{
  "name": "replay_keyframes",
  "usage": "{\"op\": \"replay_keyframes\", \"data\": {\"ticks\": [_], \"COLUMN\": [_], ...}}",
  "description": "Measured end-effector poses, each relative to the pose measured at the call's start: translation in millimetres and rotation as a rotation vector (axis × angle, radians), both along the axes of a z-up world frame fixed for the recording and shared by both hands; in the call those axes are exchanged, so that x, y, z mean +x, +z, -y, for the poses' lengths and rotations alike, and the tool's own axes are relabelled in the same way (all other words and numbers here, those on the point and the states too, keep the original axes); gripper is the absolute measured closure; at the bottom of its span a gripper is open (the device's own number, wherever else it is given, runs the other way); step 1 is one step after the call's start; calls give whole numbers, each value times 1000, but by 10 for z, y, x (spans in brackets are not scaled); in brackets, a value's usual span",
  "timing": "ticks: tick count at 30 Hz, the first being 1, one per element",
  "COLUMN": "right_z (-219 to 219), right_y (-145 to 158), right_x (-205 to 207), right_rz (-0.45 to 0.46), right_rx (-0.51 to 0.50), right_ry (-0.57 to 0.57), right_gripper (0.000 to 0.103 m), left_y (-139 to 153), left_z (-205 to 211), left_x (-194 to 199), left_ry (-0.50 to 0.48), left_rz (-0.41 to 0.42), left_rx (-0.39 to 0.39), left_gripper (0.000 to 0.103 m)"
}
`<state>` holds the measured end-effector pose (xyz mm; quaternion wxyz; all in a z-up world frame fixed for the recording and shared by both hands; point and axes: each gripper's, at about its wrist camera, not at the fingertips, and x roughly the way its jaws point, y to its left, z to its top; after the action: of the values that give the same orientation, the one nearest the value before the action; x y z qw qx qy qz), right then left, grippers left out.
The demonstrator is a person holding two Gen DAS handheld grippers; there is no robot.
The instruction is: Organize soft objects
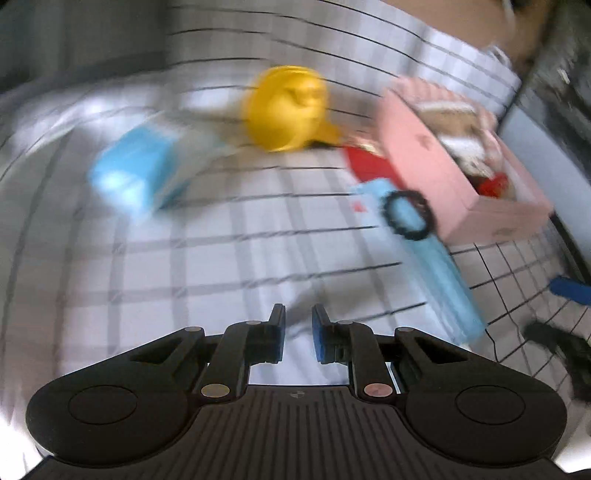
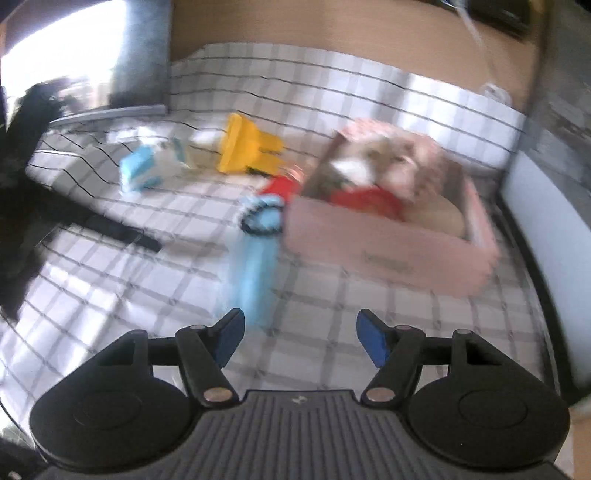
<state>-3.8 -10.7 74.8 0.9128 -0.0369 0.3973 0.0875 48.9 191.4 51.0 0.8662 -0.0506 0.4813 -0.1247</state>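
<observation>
A pink box (image 1: 417, 155) (image 2: 388, 251) lies on the checked bed sheet with a tan plush toy (image 1: 461, 144) (image 2: 388, 162) inside it. Beside the box lies a light-blue cloth (image 1: 436, 266) (image 2: 255, 269) with a black hair tie (image 1: 406, 214) (image 2: 260, 221) on top. A red item (image 1: 365, 162) (image 2: 280, 186) sits behind the cloth. Farther back lie a yellow toy (image 1: 286, 110) (image 2: 247, 147) and a blue-and-white packet (image 1: 136, 170) (image 2: 147, 168). My left gripper (image 1: 298, 314) is shut over bare sheet, holding nothing. My right gripper (image 2: 299, 319) is open just short of the cloth's near end.
A brown headboard (image 2: 332, 29) runs along the far side of the bed. The dark bed edge (image 2: 535, 229) drops off right of the pink box. A bright window (image 2: 55, 44) is at far left. Both views are blurred.
</observation>
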Motion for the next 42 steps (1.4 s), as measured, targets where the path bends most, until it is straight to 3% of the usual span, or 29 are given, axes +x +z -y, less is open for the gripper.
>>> {"op": "replay_keyframes", "data": {"ticks": [2,5,7,9,13,18,20,25,28,31,32,33,34,36,38,40,41,42], "right_z": [-150,-448,-582,-655,-833,-1068,-1133,-1160,-1088,-964,-926,-895,-841,-770,-714,-712,-703,-757], "right_y": [37,204,282,246,29,-462,-549,-484,-386,-268,-204,-138,-55,70,77,27,-48,-101], "right_x": [189,542,1023,1631,2598,3196,3169,2791,2406,1867,1672,1520,1353,1023,754,646,618,613], "right_rz": [34,102,54,-57,-114,-214,-217,-275,-328,-384,-358,-320,-270,-177,-108,-128,-153,-170], "right_rx": [-10,-81,-103,-112,-296,-492,-540,-506,-386,-161,-102,-71,-48,-61,-44,38,72,84], "right_ry": [28,108,114,80,0,20,55,136,152,226,247,256,260,237,215,212,217,220], "right_gripper": [36,50,83,94,96,97,98,99,99,97,94,81,53,29,29,32,39,66], "left_y": [66,179,244,284,265,99,36,-56,-67,-86,-92,-95,-97,-101,-94,-73,-61,-44], "left_z": [-220,-433,-516,-584,-668,-736,-777,-752,-667,-533,-485,-434,-383,-333,-338,-368,-386,-404], "left_x": [-130,-298,-383,-493,-689,-786,-781,-649,-540,-417,-387,-364,-343,-335,-363,-418,-446,-481], "left_ry": [53,103,117,119,112,95,87,41,1,-40,-49,-56,-60,-40,0,44,75,104], "left_rz": [0,13,27,44,47,12,-3,-20,-22,-34,-36,-39,-42,-44,-42,-39,-45,-55], "left_rx": [-47,-103,-135,-170,-238,-295,-319,-355,-374,-384,-385,-386,-390,-395,-384,-360,-343,-333], "left_gripper": [85,83,83,83,83,83,83,83,83,83,83,83,83,83,83,83,83,83]}}
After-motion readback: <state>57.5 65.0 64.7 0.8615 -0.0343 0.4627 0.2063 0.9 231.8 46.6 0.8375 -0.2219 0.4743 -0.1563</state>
